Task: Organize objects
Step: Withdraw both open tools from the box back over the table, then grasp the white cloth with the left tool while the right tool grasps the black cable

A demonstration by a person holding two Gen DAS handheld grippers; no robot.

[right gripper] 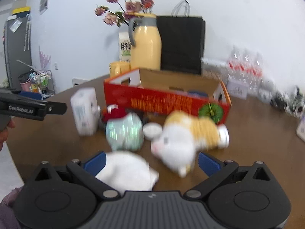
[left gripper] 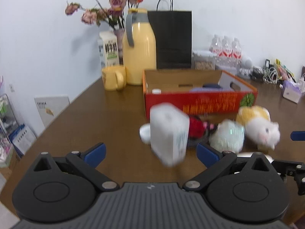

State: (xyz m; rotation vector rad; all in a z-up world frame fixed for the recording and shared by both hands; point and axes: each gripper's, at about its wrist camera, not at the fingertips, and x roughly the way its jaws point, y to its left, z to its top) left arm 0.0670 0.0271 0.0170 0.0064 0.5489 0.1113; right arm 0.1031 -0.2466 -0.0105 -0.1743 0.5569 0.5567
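My left gripper (left gripper: 150, 153) is spread wide, empty, with the white box (left gripper: 168, 133) upright just ahead between its fingers. My right gripper (right gripper: 151, 161) is spread too; a white bag (right gripper: 127, 171) lies by its left finger, the plush toy (right gripper: 183, 137) ahead, the red carton (right gripper: 165, 101) beyond.

Both low over the counter (left gripper: 114, 110), facing twelve o'clock toward the red box (left gripper: 200, 103) — shared, close; right view (right gripper: 167, 103) from further right.

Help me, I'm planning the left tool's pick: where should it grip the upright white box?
Grip the white box across its two broad faces at mid-height, coming straight in from the near side. It stands tall and narrow, centred between the open left tool.
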